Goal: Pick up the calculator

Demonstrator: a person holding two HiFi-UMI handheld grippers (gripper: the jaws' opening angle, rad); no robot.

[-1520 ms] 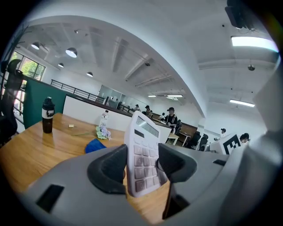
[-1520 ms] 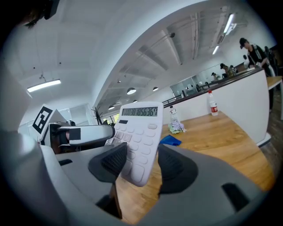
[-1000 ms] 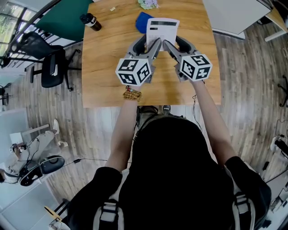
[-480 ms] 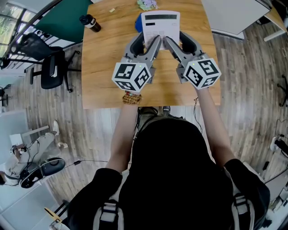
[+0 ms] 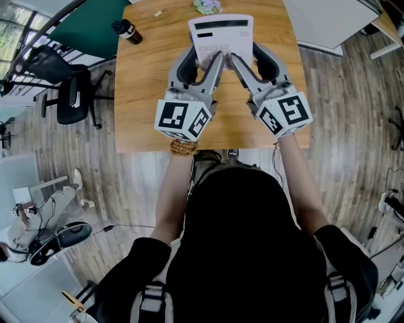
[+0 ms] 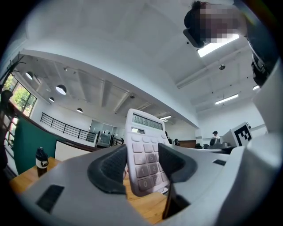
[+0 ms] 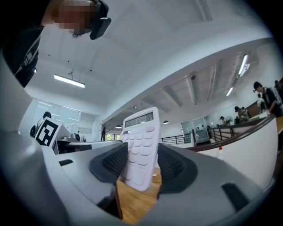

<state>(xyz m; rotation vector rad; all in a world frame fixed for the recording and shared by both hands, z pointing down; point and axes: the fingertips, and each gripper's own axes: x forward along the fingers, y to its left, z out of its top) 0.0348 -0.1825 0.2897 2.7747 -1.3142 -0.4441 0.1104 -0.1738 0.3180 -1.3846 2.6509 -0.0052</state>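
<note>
The white calculator is off the wooden table, held up by its near end between both grippers. My left gripper grips its left lower part and my right gripper its right lower part. In the left gripper view the calculator stands upright, keys facing me, pressed between the dark pads of the left gripper. The right gripper view shows the calculator the same way inside the right gripper, whose jaws have just been closing onto it.
A dark bottle stands at the table's far left corner, also seen in the left gripper view as the bottle. A small patterned object lies at the far edge. An office chair stands left of the table.
Both grippers have risen with the calculator, which now looks larger and nearer the head camera. The blue object behind it is now covered from view.
</note>
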